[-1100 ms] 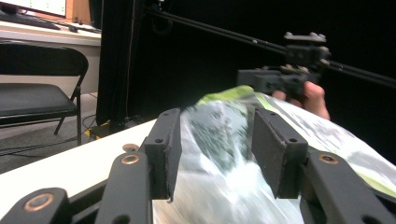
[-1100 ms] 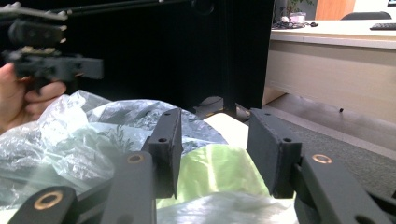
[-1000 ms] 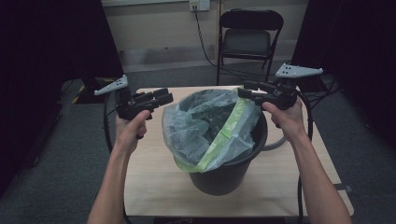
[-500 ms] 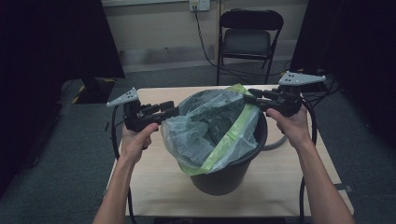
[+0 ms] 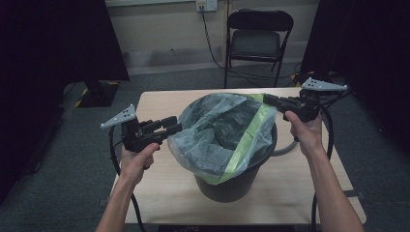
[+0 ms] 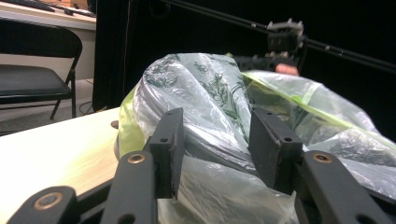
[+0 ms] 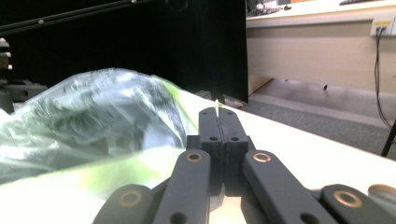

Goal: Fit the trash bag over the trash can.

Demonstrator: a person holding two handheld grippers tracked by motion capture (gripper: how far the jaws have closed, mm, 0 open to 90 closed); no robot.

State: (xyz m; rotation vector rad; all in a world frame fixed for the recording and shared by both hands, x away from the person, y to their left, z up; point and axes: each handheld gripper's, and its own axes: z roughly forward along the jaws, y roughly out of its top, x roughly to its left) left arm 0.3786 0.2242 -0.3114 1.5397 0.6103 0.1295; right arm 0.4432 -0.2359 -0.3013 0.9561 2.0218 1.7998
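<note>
A black bin (image 5: pixel 232 186) stands on the wooden table (image 5: pixel 159 101), lined with a clear plastic bag (image 5: pixel 217 130) that has a green band (image 5: pixel 251 133). My right gripper (image 5: pixel 267 99) is at the bag's far right rim. Its jaws have just been closing and now stand shut (image 7: pixel 218 116), with a sliver of green plastic pinched between them. My left gripper (image 5: pixel 175 125) is at the bag's left side. Its jaws (image 6: pixel 212 135) stand apart, the bag's (image 6: pixel 205 93) bulging plastic sits between and beyond them, and the pads do not visibly press on it.
A black folding chair (image 5: pixel 258 41) stands beyond the table's far edge, and cables run on the floor near it. Dark curtains (image 5: pixel 58 43) hang at both sides. Bare table shows to the left and right of the bin.
Both hands have come down and toward me a little. The right gripper's jaws have closed onto the bag's green rim. The left gripper's tips have reached the bag's left side.
</note>
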